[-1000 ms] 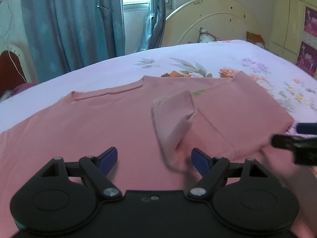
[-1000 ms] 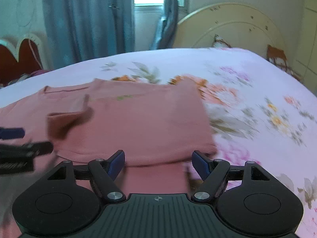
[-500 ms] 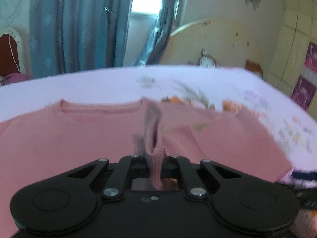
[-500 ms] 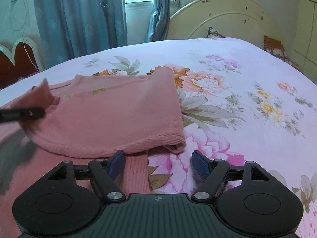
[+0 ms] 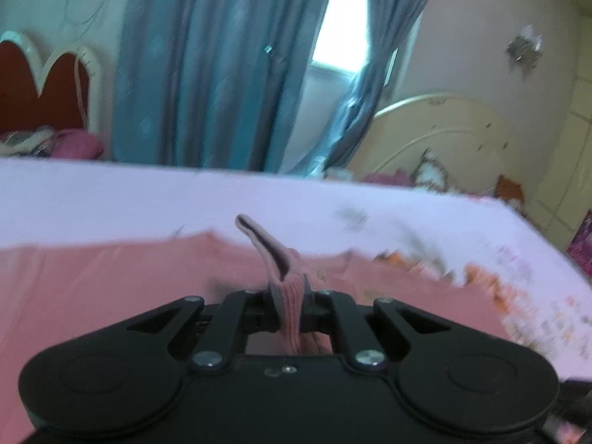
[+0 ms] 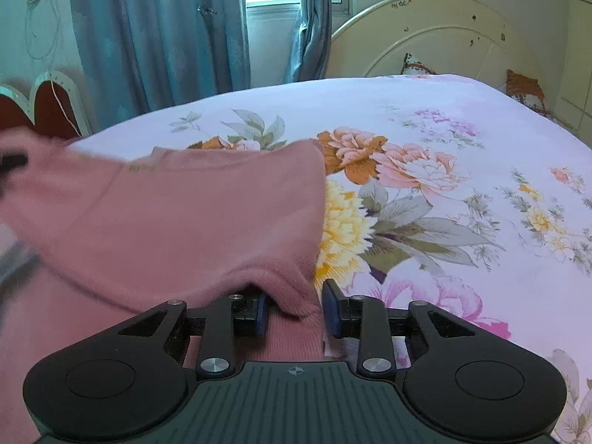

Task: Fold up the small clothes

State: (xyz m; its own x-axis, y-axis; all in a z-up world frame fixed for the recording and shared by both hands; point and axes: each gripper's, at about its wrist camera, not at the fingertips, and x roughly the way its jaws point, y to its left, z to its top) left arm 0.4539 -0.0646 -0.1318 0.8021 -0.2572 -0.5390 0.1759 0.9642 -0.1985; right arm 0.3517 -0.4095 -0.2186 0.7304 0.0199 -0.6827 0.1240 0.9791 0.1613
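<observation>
Folding is mid-step: the pink knit sweater [image 6: 177, 222] lies on the floral-sheeted bed [image 6: 444, 140], one side doubled over. Left tool [image 5: 288, 305] pinches the ribbed sleeve cuff [image 5: 285, 296]; right tool [image 6: 294, 312], half-narrowed, straddles the folded hem unclamped. Next, likely, it clamps, then both carry fabric across.

We look from two wrist cameras set just behind each gripper's fingers, low and close over the bed [image 6: 462, 118], both facing toward 12 o'clock — the blue curtains [image 5: 207, 74] and window. The left view tilts and blurs; the right sits steadier. Both share the pink garment [image 6: 185, 214], the cream headboard [image 6: 425, 33] at 2 o'clock, and the floral sheet.
</observation>
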